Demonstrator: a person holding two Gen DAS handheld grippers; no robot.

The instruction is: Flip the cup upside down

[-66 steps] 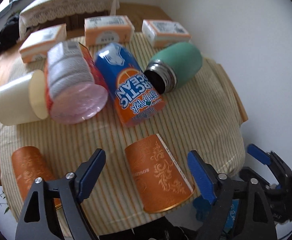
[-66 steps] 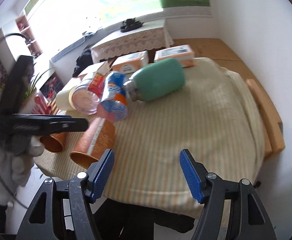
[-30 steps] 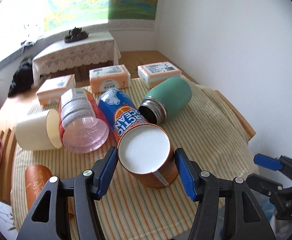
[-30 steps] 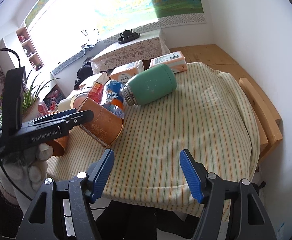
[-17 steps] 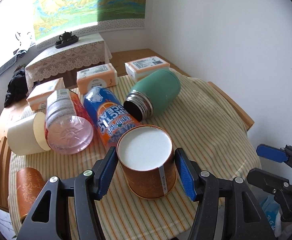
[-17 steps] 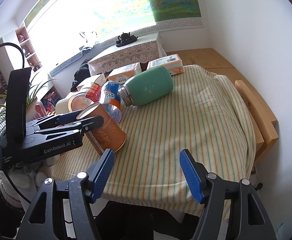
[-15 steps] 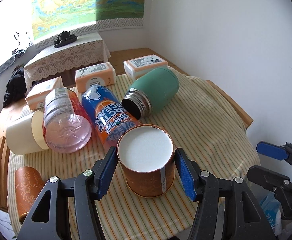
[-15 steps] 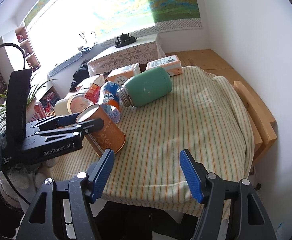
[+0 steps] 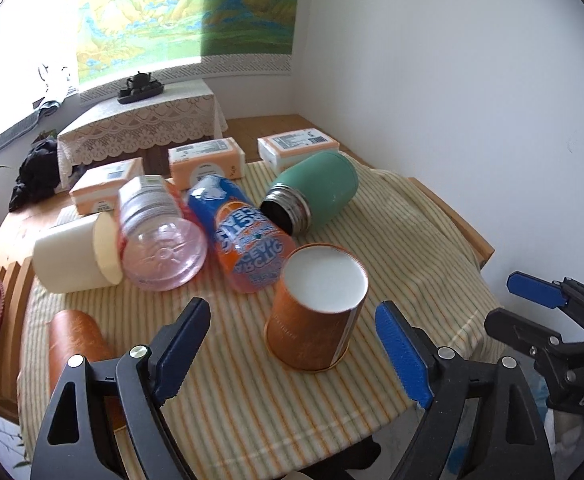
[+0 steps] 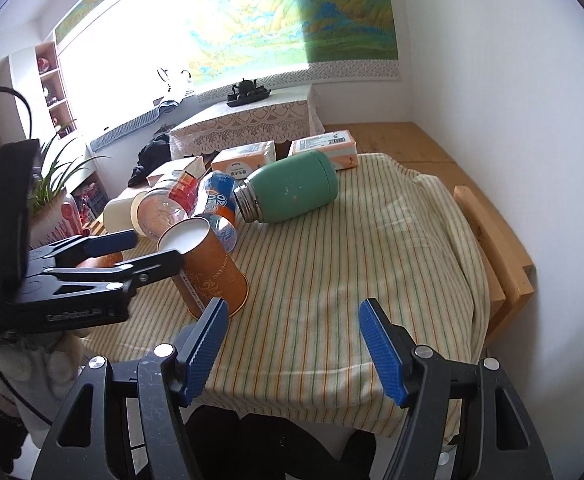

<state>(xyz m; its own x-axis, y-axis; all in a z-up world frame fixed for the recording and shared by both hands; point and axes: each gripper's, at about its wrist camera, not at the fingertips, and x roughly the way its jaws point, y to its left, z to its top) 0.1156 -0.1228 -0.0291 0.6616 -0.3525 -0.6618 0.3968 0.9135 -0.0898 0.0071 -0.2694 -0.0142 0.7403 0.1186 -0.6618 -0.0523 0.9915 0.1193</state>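
**Two open grippers, one cup standing mouth-down**

Two grippers are in view, and neither holds anything. The left gripper (image 9: 292, 344) has its blue-padded jaws spread wide apart, one on either side of the orange paper cup (image 9: 315, 308) without touching it. The right gripper (image 10: 293, 344) hangs off the near edge of the table (image 10: 491, 224), jaws likewise parted, with only striped cloth between them.

The cup stands upside down on the striped tablecloth (image 9: 411, 248), close to the near edge and a little toward the left side as the right wrist camera sees it. Its white base faces up and its wide rim rests on the cloth; it appears to lean slightly, though the fisheye lens makes that hard to judge. In the right wrist view the left gripper's nearer finger (image 10: 152, 262) crosses in front of the cup's upper wall; whether they touch there cannot be told.

Just behind the cup lies a blue and orange bottle (image 9: 244, 236) on its side. Beside it lie a clear pink bottle (image 9: 160, 236), a cream cylinder (image 9: 72, 256) and a green flask (image 9: 315, 196) with its open steel neck turned toward the cup. A second orange cup (image 9: 78, 344) lies on its side near the left edge. Three orange-and-white boxes (image 9: 204, 162) sit along the far edge.
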